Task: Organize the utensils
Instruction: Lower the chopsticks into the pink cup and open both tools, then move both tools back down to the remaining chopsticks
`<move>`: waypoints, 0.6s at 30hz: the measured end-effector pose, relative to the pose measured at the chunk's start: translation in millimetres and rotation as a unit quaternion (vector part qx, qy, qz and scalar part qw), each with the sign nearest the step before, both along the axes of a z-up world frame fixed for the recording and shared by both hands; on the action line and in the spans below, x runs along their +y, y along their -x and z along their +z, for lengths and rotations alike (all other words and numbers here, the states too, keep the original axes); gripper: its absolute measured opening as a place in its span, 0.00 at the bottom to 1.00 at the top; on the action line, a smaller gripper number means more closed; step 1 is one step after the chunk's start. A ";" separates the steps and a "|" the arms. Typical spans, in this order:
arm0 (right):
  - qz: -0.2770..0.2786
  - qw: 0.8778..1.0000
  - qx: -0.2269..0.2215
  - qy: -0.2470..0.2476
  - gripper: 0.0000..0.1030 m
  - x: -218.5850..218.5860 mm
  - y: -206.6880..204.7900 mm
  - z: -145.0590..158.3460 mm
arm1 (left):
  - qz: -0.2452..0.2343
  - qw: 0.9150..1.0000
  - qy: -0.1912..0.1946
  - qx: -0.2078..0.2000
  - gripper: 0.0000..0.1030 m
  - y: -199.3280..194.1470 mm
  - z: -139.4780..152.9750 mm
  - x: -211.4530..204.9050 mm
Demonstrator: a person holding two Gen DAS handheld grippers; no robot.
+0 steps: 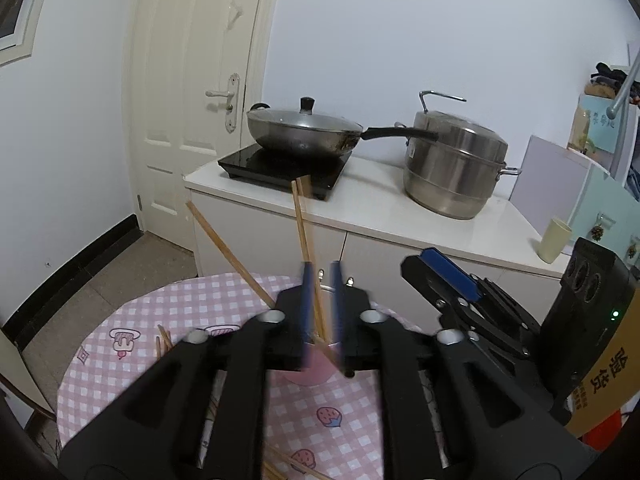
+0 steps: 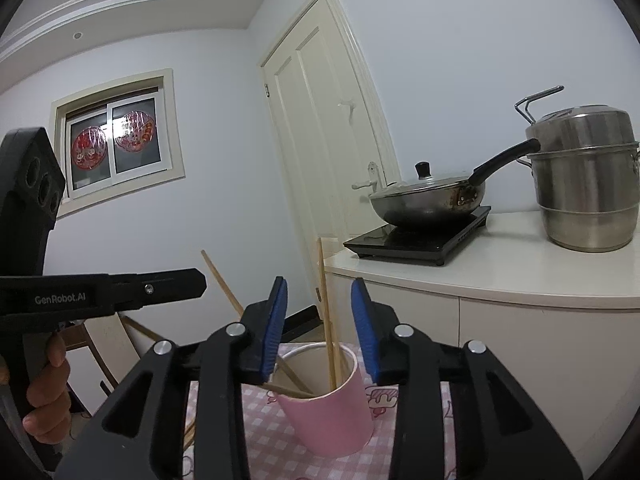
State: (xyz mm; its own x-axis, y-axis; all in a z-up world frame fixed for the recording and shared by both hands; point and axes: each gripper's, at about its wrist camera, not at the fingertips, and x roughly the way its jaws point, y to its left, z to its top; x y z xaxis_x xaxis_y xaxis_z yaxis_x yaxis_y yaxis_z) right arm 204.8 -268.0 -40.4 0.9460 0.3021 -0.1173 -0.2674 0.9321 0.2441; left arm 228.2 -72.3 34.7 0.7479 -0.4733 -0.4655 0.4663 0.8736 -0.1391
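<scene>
Right wrist view: the right gripper (image 2: pixel 319 320) stands with its blue-padded jaws parted and touching nothing, just above a pink cylindrical cup (image 2: pixel 332 412) on a round table under a pink-and-white checked cloth (image 2: pixel 404 456). Several long wooden chopsticks (image 2: pixel 329 336) stand tilted inside the cup. Left wrist view: the left gripper (image 1: pixel 322 300) has its jaws slightly apart, a chopstick between them, unclamped. More loose chopsticks (image 1: pixel 164 342) lie on the cloth.

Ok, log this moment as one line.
left gripper: open | right gripper: open | chopsticks: standing in pink cup
</scene>
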 end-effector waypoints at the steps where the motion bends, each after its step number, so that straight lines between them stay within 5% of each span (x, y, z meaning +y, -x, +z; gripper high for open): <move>1: 0.001 1.000 -0.001 0.002 0.32 0.8 3.2 1.0 | 0.004 1.000 0.003 -0.006 0.76 2.9 1.7 2.9; 3: 0.004 1.000 -0.003 0.008 0.33 2.8 10.7 2.8 | 0.014 0.999 0.023 -0.045 0.78 15.8 7.5 12.8; 11: 0.021 0.999 0.016 0.030 0.35 17.3 29.4 2.0 | 0.016 0.998 0.011 -0.067 0.78 46.3 20.8 40.5; 18: 0.045 0.997 0.048 0.051 0.35 37.0 34.5 -15.8 | 0.054 0.998 -0.005 -0.040 0.78 49.2 0.1 82.2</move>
State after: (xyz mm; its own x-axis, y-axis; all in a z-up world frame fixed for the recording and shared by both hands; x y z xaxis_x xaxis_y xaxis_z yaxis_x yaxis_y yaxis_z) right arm 170.4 -231.0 -56.2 0.8989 0.3667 -0.2399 -0.3306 0.9268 0.1781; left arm 179.0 9.9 34.8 0.8286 -0.3840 -0.4074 0.3794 0.9203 -0.0957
